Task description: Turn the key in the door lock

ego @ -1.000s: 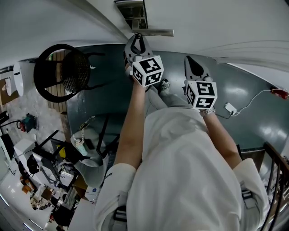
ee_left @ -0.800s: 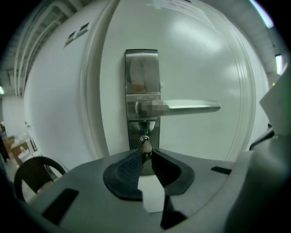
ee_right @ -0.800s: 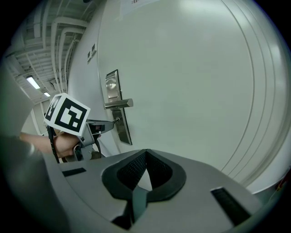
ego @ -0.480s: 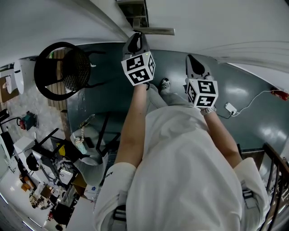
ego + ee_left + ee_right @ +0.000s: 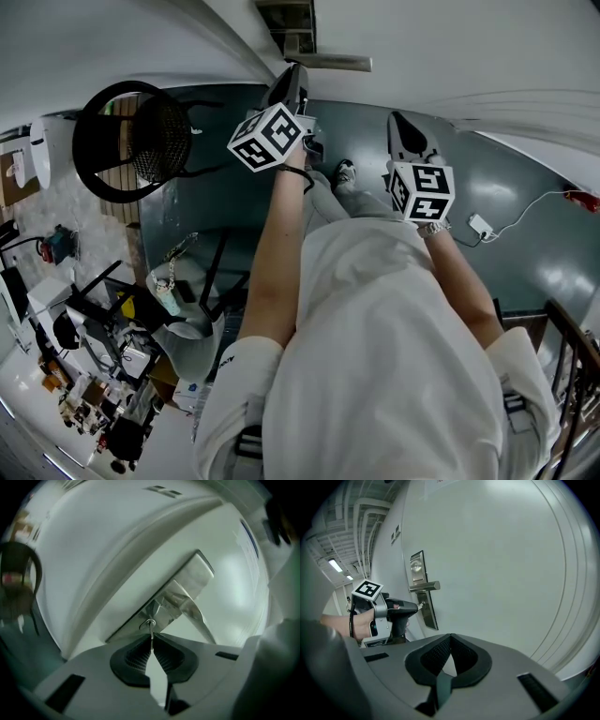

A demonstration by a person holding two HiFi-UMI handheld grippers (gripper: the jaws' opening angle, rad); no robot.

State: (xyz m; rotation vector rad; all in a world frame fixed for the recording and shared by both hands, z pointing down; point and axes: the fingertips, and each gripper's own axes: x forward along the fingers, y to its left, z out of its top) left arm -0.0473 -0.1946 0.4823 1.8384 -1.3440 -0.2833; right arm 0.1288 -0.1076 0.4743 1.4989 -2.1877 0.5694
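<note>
Left gripper point(image 5: 295, 75) has rolled, fingers point(image 5: 136, 656) just closing on key point(image 5: 150, 630) beside doorframe point(image 5: 117, 564).

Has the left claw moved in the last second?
Yes. The left claw rolled: its marker cube swung left, toward the black chair, while its tip stayed at the door handle. Its jaws have just been closing on the key.

Cool, even indoor light; strip lamp point(image 5: 335, 565) glows far left. Soft glare on door point(image 5: 234, 573), sheen on floor point(image 5: 558, 272). Heavy fisheye bending, dark corners. Left gripper view soft; chair point(image 5: 36, 573) smeared at its left edge.
</note>
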